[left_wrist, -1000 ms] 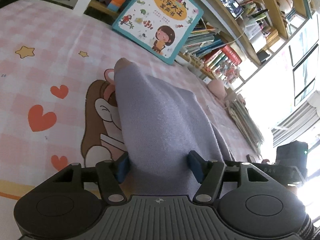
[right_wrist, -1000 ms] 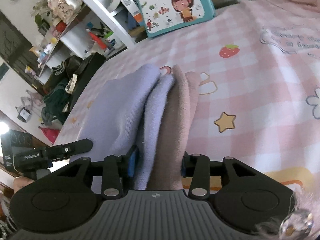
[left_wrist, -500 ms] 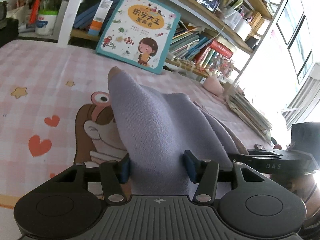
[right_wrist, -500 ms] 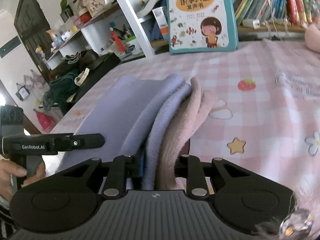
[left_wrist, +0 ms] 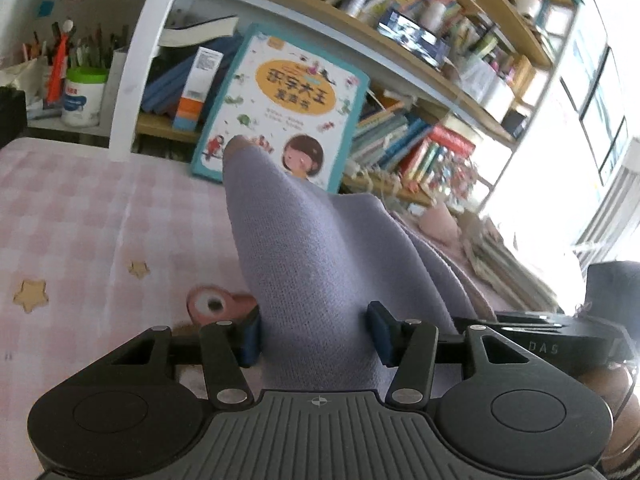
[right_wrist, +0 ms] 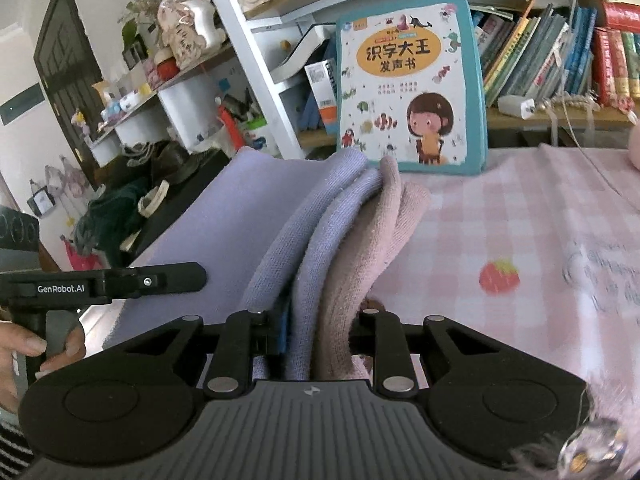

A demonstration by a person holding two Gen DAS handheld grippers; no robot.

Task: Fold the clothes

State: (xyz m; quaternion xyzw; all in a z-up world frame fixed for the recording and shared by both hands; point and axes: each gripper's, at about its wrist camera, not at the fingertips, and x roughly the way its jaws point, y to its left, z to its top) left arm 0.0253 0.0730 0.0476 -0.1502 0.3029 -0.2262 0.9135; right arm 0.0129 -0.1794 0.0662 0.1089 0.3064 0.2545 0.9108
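I cannot see the cloth (left_wrist: 320, 280) bottom behind my left hand-held gripper (left_wrist: 316, 336). The shelf books (left_wrist: 420, 136) are blurred. The right pad in the right view is hidden by cloth.

Both cameras sit close behind their jaws, angled down across the bed (left_wrist: 80, 220) toward the bookshelf (right_wrist: 540, 120). Shared: picture book (left_wrist: 280, 108), lilac cloth (right_wrist: 256, 216), each other's gripper.
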